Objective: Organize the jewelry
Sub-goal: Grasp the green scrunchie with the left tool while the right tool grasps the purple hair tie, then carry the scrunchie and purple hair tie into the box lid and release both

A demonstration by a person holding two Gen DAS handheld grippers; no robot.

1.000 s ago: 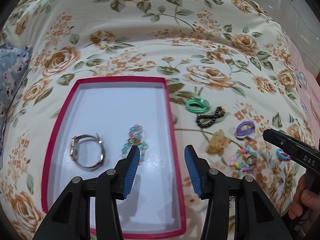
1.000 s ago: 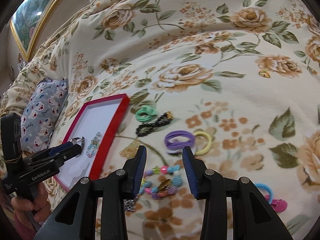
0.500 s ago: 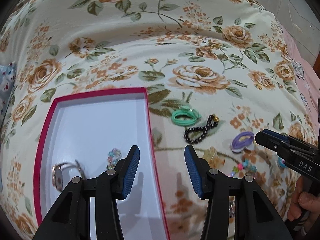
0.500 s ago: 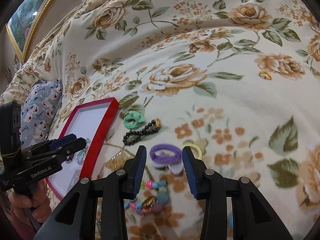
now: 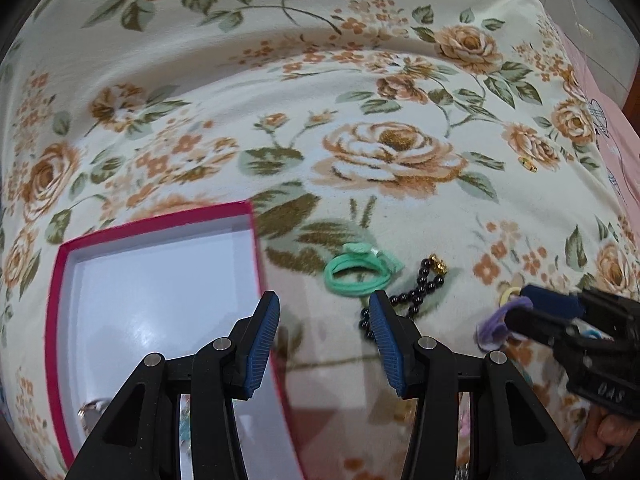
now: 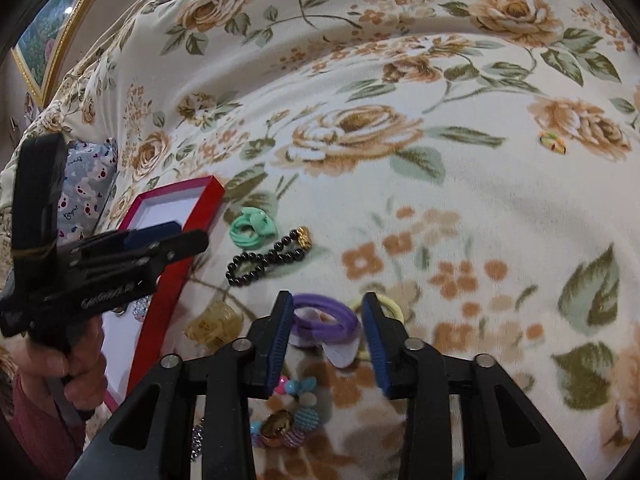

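Between the spread right gripper (image 6: 326,322) fingers, purple hair tie (image 6: 324,317), seemingly ungripped, left gripper (image 5: 324,334) wide, empty

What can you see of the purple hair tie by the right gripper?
The purple hair tie is a doubled loop of smooth, elastic-looking cord with a pale flat tag or bow at its near side. It lies flat on the floral bedspread, between the open fingers of the right gripper, not yet clamped. A yellow hair tie sits just behind it, partly hidden by the right finger.
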